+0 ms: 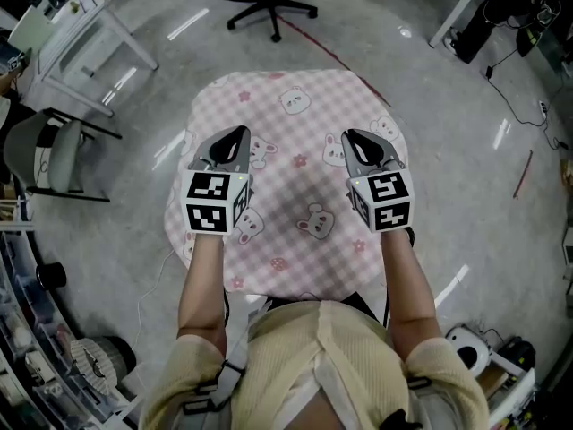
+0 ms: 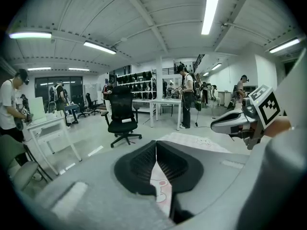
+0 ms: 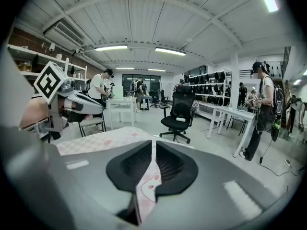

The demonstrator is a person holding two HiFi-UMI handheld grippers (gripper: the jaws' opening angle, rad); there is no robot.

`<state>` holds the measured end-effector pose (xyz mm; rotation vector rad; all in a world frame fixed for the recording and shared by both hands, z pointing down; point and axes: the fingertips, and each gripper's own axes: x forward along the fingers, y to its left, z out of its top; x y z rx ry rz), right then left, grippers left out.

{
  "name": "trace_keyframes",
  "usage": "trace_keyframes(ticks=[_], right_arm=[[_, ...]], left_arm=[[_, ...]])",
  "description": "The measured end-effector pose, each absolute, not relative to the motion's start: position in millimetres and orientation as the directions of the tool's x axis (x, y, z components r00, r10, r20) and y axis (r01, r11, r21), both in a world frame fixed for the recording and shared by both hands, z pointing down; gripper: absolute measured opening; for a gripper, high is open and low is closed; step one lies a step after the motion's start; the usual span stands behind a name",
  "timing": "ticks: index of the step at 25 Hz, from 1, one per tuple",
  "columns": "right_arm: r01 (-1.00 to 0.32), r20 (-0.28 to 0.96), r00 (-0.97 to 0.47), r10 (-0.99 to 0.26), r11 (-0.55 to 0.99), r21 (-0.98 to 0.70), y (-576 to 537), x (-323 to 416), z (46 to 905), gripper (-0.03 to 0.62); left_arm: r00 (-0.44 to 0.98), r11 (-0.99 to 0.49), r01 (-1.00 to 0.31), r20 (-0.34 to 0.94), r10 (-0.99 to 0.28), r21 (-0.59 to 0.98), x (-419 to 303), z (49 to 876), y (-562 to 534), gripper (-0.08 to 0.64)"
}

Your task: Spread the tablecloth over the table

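Tablecloth (image 1: 295,97) is lying over the whole surface; the surface itself is hidden under it. Pink check, bear print. Its edges are hanging off the near edge and both side edges, unevenly, with the far right corner looking pulled out to a point.

Left hand-held gripper (image 1: 237,137) is hovering over the left half and is clamping a thin fold of the cloth (image 2: 161,188), jaws closed flat on it. Right hand-held gripper (image 1: 352,140), over the right half, is doing the same: jaws are pressing together on a pinched ridge of fabric (image 3: 146,190).

Handling, by the look of it: light, limp, no stiffness. It is probably going to sag between the two pinches and slide easily over the surface. Not fragile. A pinch near a hem or corner should be giving better control of the overhang than these mid-panel holds.
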<state>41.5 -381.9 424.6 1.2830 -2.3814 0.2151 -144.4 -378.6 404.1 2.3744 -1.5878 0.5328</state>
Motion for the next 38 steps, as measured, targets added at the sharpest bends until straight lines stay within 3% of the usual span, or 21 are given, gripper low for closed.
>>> trace_keyframes(ticks=[4, 26, 38], right_arm=[[-0.836, 0.431, -0.478, -0.765, 0.547, 0.043, -369, 47, 426, 0.005], [-0.808, 0.429, -0.571, -0.7, 0.572, -0.142, -319, 26, 435, 0.004], [-0.809, 0.441, -0.572, -0.692, 0.565, -0.162, -310, 30, 438, 0.005]], left_arm=[[0.347, -0.376, -0.927, 0.423, -0.837, 0.016, -139, 406, -361, 0.006], [0.336, -0.332, -0.938, 0.487, -0.806, 0.099, -145, 437, -294, 0.006], [0.329, -0.323, -0.941, 0.488, -0.808, 0.099, -149, 438, -288, 0.005]])
